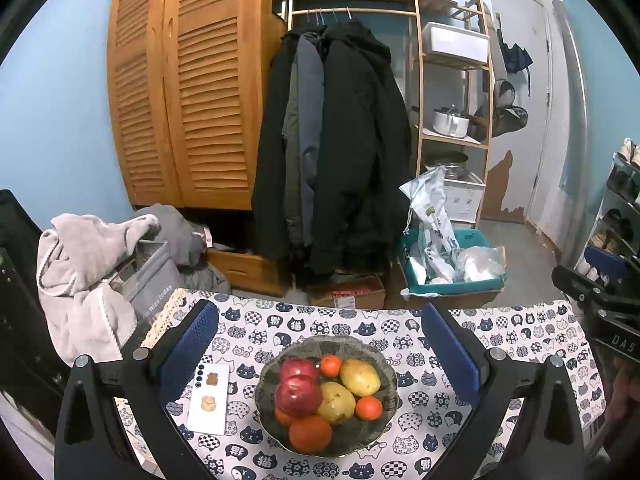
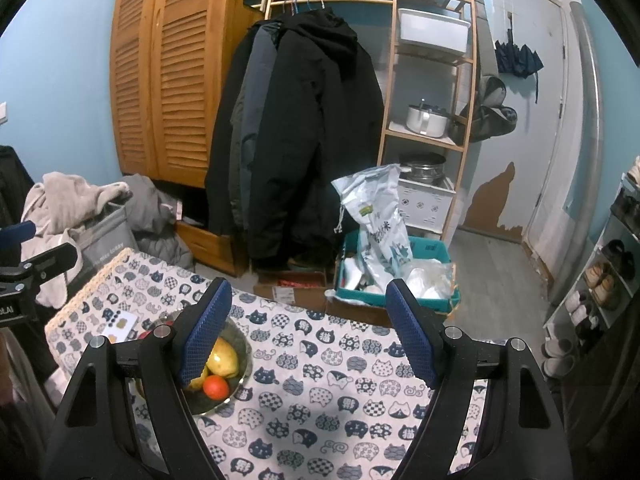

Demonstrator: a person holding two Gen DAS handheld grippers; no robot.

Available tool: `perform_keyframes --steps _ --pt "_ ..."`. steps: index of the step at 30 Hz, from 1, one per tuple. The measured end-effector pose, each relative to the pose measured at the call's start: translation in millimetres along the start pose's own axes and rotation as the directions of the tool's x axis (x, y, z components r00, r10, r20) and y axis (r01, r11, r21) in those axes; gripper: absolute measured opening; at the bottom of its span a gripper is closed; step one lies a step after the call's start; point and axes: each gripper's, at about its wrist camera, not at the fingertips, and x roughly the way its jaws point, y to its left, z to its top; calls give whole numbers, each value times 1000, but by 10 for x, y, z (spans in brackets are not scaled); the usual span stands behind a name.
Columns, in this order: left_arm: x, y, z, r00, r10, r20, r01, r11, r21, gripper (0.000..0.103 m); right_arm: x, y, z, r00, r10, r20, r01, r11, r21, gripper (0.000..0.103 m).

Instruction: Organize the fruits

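Plainly, bowl (image 1: 384, 364) brims with red, yellow, orange fruit.

The grey storage bag (image 1: 154, 280) beside the desk reads "nice today" in white letters. The right tool (image 1: 612, 340), at the left wrist view's right edge, carries white letters "DAS". The rice sack's print is too small to read.

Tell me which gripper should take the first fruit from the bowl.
Probably the left gripper: its open jaws frame the bowl dead ahead. The right gripper points at bare tablecloth, bowl off to its left.
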Motion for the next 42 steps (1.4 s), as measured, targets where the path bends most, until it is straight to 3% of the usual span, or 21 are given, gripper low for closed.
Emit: perform_keyframes --steps 26,30,42 --pt "-39 -7 -15 1000 8 -8 -8 1000 -7 102 -1 -5 3 1000 -1 -2 1 1000 -5 78" --pt "-25 -38 -7 999 35 -5 -35 999 15 102 2 -41 0 1000 -6 -3 6 1000 -12 78" --pt "-16 13 19 1000 1 -17 -1 1000 -20 102 -2 -82 -15 1000 -9 -3 9 1000 -15 78"
